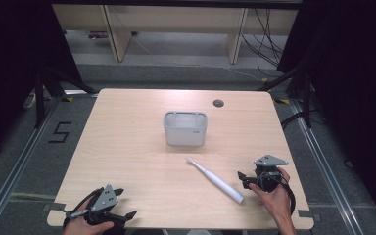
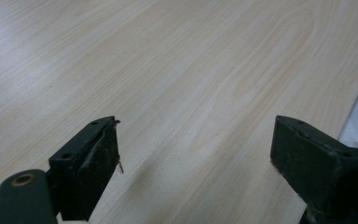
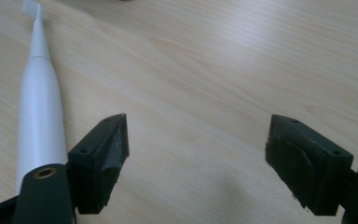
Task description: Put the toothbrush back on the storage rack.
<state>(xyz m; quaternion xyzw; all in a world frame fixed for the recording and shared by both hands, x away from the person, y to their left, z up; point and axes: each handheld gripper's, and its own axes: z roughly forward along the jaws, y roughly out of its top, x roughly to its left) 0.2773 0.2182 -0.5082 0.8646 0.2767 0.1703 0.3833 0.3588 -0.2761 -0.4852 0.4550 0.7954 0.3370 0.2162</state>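
the surface (image 1: 127, 147) is a light wooden board with a small dark round hole (image 1: 218, 103) near its far edge. around it there is grey floor (image 1: 24, 166), with a black mark like the number 5 (image 1: 60, 132) painted on the left side.

near the middle of the surface, a little toward the far side, stands a grey box (image 1: 185, 129) with an open top. it is upright.

in front of the box and a bit to the right lies a white electric toothbrush (image 1: 215, 180). it lies flat and diagonal, with the brush head toward the box and the thick handle end toward the near right corner. it is apart from the box.

the left tool (image 1: 122, 203) is at the near left corner of the surface, held by the left hand (image 1: 81, 225). its jaws stand wide apart with nothing between them, and in the left gripper view there is bare wood under them.

the right tool (image 1: 243, 178) is at the near right side, held by the right hand (image 1: 274, 198). it is released too, with the jaws far apart and empty. it is just beside the handle end of the toothbrush; in the right gripper view the toothbrush (image 3: 39, 112) lies outside the left jaw, not between the jaws.
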